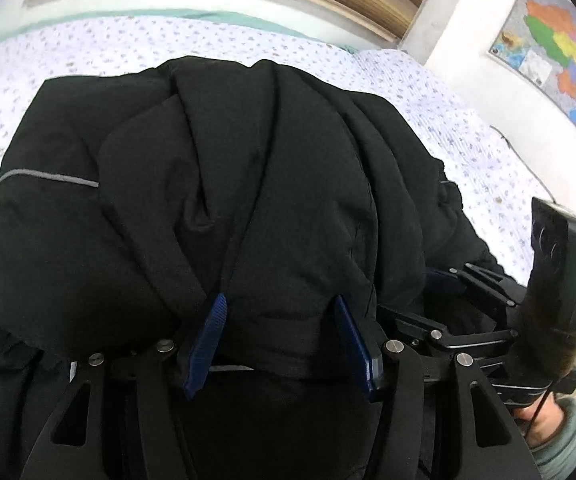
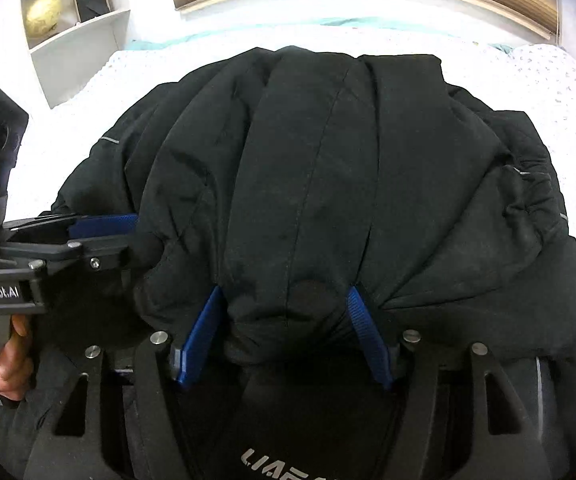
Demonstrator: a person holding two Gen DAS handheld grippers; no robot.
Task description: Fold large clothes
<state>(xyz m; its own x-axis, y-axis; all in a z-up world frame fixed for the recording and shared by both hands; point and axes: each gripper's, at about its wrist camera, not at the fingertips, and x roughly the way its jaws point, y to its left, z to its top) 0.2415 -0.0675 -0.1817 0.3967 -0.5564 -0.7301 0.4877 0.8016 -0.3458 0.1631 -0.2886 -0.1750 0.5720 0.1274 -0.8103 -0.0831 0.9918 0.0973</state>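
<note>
Bulky black padded jacket [image 1: 215, 184] with thin grey reflective stripes lies on the bed with the white dotted sheet [image 1: 87, 52]. Fold looks mid-way: a thick layer is doubled over the rest, bunched and uneven, not yet laid flat. Left hand-held gripper [image 1: 279, 336] is clamped on a fat wad of jacket edge; right hand-held gripper [image 2: 288, 332] likewise pinches a bundled hem. Probably left: setting the fold down, smoothing, maybe one more fold.
</note>
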